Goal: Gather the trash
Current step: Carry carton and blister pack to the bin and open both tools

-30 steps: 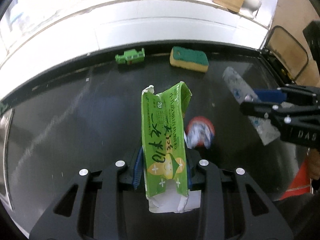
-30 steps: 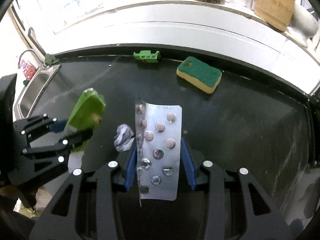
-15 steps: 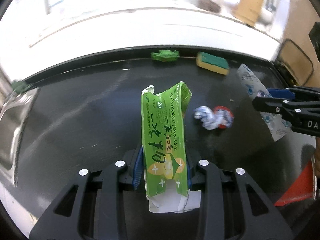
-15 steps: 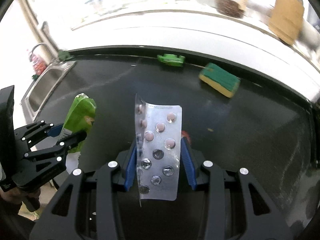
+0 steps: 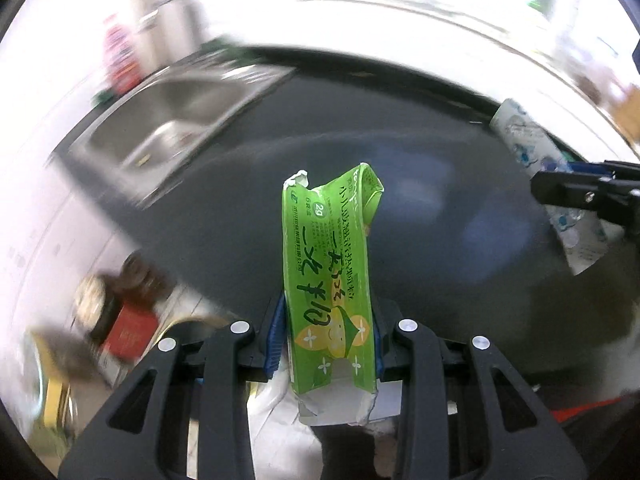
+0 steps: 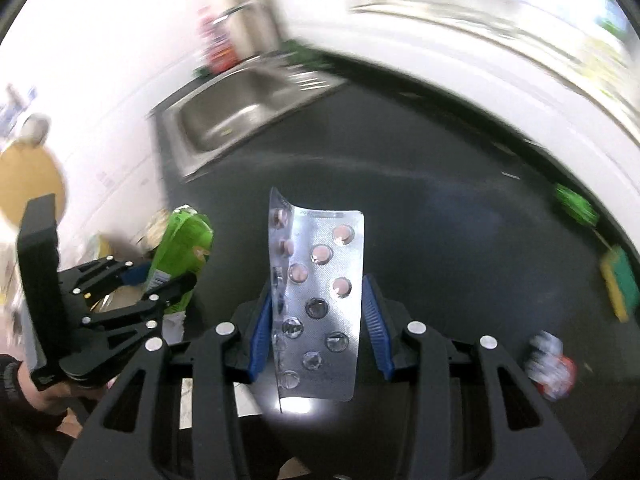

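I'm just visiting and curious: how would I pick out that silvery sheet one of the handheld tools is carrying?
Start at the steel sink set in the dark countertop, then come toward the right gripper. Clamped upright in its jaws is a silver foil blister pack with rows of round pockets, some holding pinkish pills. The left gripper's crumpled green carton is not shiny.

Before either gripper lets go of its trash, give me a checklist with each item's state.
1. Left gripper shut on the green carton: ok.
2. Right gripper shut on the blister pack: ok.
3. Both items lifted off the black counter: ok.
4. Trash bin found below the grippers: cannot tell, the views are blurred.
5. All trash collected: not ok, a crumpled wrapper lies on the counter.
6. Grippers apart from each other: ok.
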`<move>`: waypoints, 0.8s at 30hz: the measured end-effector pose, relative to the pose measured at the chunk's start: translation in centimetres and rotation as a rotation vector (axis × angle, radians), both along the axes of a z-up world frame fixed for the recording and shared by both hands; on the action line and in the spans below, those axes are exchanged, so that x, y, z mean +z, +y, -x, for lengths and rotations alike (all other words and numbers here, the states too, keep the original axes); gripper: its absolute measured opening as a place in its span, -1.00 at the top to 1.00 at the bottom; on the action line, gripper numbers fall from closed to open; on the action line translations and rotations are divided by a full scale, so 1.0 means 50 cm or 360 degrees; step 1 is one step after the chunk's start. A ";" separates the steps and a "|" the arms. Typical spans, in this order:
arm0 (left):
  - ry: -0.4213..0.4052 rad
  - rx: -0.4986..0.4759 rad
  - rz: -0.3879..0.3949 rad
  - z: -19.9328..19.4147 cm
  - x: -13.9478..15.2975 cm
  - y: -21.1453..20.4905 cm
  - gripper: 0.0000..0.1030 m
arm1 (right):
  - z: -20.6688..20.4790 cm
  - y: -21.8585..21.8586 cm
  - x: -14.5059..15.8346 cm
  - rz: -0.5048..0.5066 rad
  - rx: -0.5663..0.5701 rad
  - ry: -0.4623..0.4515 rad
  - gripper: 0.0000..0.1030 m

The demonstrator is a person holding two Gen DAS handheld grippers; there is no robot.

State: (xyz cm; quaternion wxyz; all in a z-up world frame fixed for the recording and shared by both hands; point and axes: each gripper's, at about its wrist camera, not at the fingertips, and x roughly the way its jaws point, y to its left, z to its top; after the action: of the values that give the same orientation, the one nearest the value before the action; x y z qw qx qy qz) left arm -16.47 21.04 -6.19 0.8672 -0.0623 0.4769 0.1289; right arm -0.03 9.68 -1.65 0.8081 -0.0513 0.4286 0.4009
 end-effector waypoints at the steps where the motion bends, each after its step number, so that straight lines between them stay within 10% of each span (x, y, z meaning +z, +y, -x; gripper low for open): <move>1: 0.0016 0.0073 -0.0002 0.029 -0.007 0.032 0.37 | 0.011 0.038 0.002 0.0002 0.0068 0.0007 0.18; 11: 0.0109 0.0570 0.0116 0.239 -0.082 0.230 0.37 | 0.151 0.382 -0.017 0.0089 0.0664 0.0112 0.18; 24: 0.0123 0.0687 0.0269 0.291 -0.180 0.370 0.37 | 0.212 0.622 -0.086 0.0238 0.0810 0.0287 0.18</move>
State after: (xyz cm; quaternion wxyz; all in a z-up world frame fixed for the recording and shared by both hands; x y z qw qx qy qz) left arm -31.03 39.53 -15.18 0.7923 -0.2305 0.4944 0.2733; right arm -10.61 40.77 -5.96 0.6339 -0.1810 0.5005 0.5611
